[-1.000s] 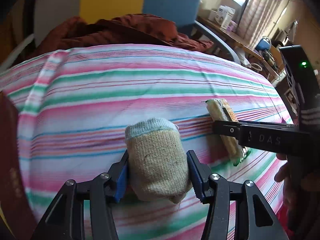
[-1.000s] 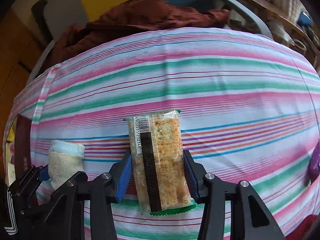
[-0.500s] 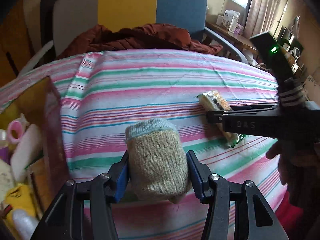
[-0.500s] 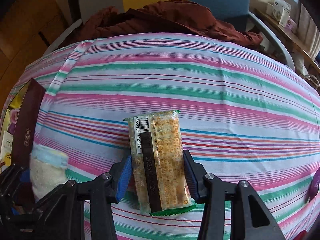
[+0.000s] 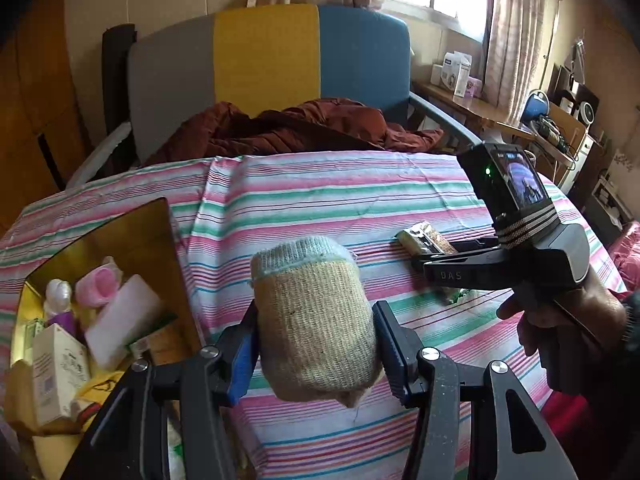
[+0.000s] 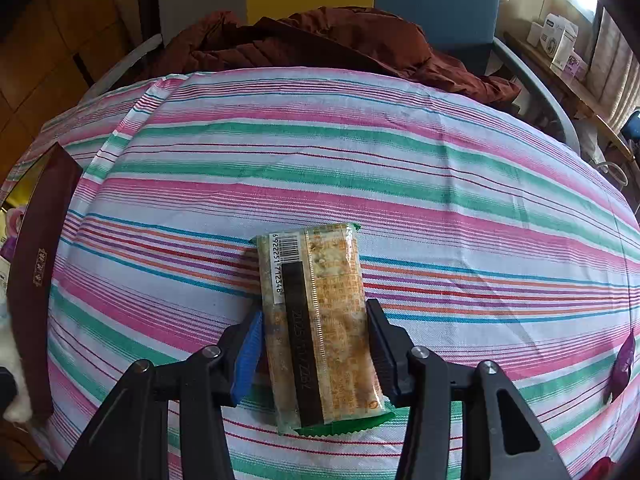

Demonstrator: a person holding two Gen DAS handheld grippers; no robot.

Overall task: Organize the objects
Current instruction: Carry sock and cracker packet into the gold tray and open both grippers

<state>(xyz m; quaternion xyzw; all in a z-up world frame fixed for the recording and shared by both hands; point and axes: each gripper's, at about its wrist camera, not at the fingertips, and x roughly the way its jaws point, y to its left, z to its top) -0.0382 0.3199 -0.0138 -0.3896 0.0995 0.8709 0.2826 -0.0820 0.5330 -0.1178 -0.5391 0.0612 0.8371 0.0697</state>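
The rolled sock, beige with a pale blue cuff, sits pinched between the pads of my left claw, cuff end pointing away from me, held up above the striped cloth. The snack bar in its clear wrapper, barcode facing up, lies lengthwise between the pads of my right claw. In the right wrist view both pads touch the long edges of the wrapper, so I am gripping it. Its green sealed end sticks out toward me, and I cannot tell whether that end rests on the cloth or hangs just over it.

From the left wrist view I see my right claw out to the right, with the bar poking past its tips, and my right hand wrapped around the handle.

To the left of the sock stands an open box with a shiny gold lining. Inside are a small carton, a white block, a pink-capped bottle and some yellow packaging.

Beyond the far edge of the cloth lies a rumpled brown jacket on a chair with a grey, yellow and blue back.
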